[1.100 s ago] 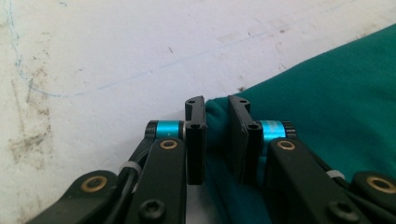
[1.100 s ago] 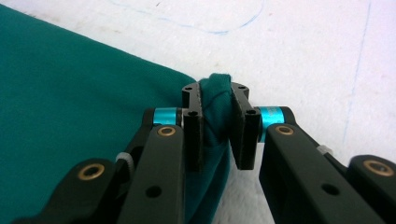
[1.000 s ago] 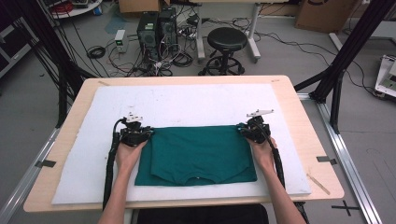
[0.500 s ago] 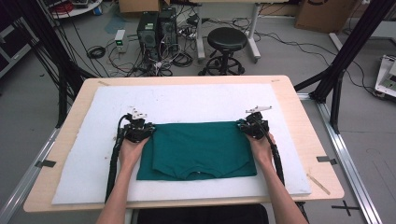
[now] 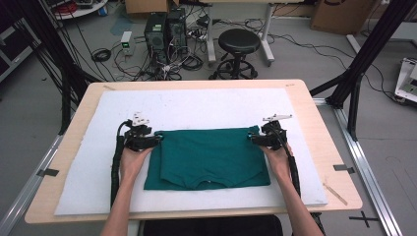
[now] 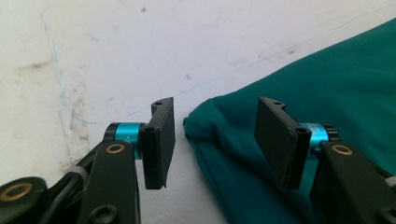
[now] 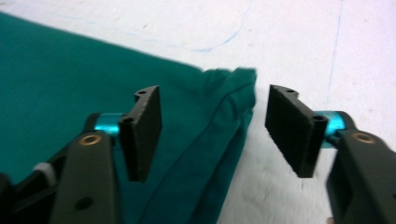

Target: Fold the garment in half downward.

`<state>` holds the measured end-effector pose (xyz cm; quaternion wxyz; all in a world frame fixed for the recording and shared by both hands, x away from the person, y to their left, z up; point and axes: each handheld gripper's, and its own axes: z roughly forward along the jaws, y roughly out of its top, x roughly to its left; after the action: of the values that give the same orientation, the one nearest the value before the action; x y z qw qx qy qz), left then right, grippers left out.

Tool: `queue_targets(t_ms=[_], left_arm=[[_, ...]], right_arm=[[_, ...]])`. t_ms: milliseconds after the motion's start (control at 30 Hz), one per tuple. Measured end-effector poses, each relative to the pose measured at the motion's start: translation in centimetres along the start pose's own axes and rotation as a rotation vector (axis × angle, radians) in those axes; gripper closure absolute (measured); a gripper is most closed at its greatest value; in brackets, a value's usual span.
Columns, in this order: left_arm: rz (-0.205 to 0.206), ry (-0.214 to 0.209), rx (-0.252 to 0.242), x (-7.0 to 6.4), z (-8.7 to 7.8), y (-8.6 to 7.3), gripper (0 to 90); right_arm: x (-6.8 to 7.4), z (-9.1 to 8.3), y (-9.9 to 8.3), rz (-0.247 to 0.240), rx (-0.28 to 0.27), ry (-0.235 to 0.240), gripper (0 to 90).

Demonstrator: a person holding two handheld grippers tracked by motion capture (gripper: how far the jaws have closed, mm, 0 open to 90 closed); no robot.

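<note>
Over the last second both hands have slid a little toward the far side of the tabletop. The left hand-held gripper (image 5: pixel 156 139) and the right hand-held gripper (image 5: pixel 252 138) now sit at the far corners of the folded green shirt (image 5: pixel 209 157), jaws spread with the cloth corners between them. The shirt's far edge has shifted that way too.

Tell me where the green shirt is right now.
In the high view the green shirt lies folded flat on the white mat, toward the table's near edge, its far corners between the open jaws of the left gripper and right gripper.
</note>
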<state>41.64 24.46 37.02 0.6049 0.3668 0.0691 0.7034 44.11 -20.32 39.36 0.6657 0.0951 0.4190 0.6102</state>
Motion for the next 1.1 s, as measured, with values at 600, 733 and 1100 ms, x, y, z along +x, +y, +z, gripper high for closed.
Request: queue_targets(t_ms=[600, 733, 1100], left_arm=[[0.027, -0.085, -0.164, -1.9, -6.9, -2.5, 33.4], [0.047, -0.076, -0.180, -2.2, -8.2, -3.2, 32.8], [0.053, -0.079, -0.164, -3.0, -9.9, -4.6, 32.7]], right_arm=[[1.8, -4.8, -3.6, -0.031, -0.136, 0.112, 21.4], [2.0, -5.0, -3.8, -0.032, -0.142, 0.114, 21.4], [2.8, -5.9, -4.6, -0.055, -0.159, 0.112, 21.6]])
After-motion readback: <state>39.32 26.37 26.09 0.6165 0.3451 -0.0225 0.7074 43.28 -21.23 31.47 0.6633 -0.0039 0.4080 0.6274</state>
